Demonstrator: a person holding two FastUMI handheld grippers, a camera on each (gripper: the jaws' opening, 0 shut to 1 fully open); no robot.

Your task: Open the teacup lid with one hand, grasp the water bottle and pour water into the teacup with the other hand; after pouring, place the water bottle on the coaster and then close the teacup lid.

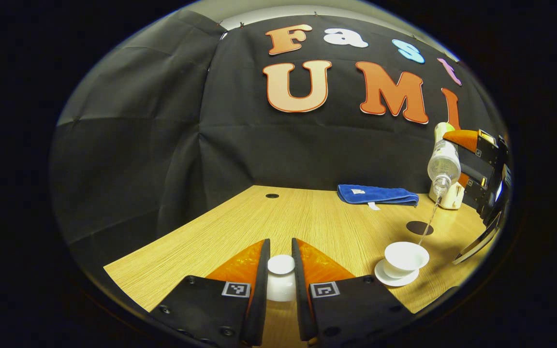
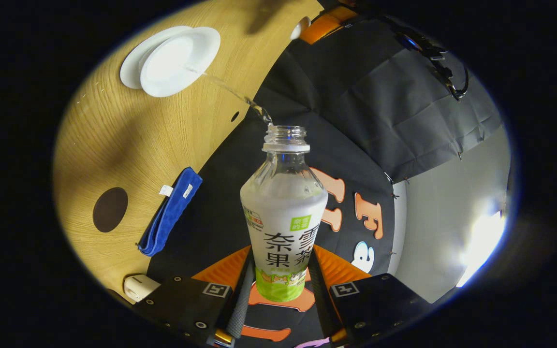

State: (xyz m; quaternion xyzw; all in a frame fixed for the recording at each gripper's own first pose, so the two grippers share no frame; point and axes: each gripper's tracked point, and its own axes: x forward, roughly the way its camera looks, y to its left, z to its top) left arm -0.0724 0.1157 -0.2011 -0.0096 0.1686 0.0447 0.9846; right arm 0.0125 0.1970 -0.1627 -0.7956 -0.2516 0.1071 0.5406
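- Right gripper view: right gripper (image 2: 278, 290) pinching water bottle (image 2: 283, 227), tipped so stream lands in teacup (image 2: 177, 60).
- Left gripper (image 1: 281, 275) clamping teacup lid (image 1: 281, 278) aside, low over table (image 1: 307, 217), keeping teacup mouth clear.
- Coaster (image 1: 419, 227) beyond teacup, awaiting water bottle.

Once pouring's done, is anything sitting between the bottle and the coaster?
Nothing visible does. The coaster lies bare on the table just behind the teacup. The blue cloth sits farther back, off that path. The right gripper holds the water bottle tilted above.
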